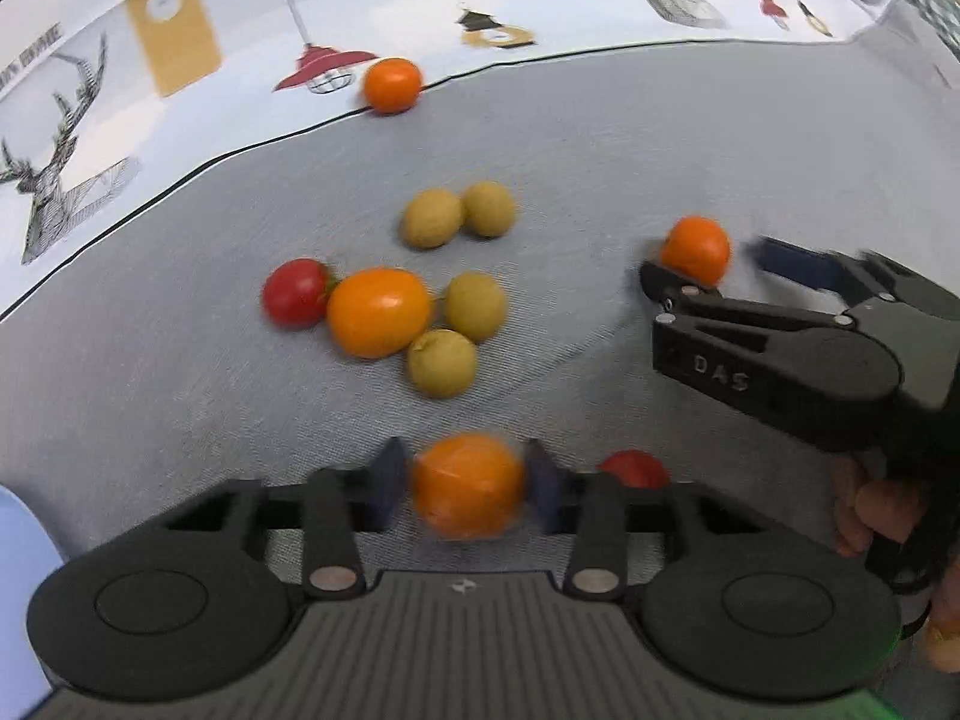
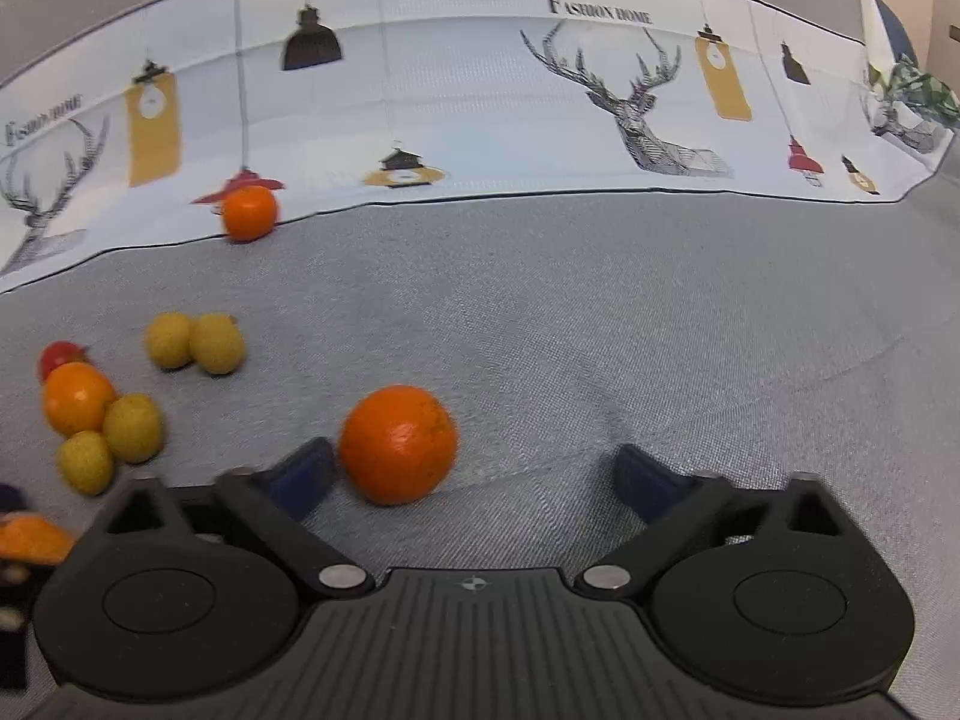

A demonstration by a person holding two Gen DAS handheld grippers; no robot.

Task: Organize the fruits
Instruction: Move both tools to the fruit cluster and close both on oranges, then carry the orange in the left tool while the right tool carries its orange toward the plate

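grey cloth surface (image 2: pixel 600 312) carries scattered fruits (image 1: pixel 378 312).

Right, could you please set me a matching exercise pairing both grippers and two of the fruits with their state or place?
Things:
1 left gripper
2 right gripper
3 far orange
4 left red tomato

States or places:
A touching the big orange fruit
B open
C at the printed cloth edge
D shut on the nearest orange

Pairs: 1-D, 2-B, 3-C, 4-A
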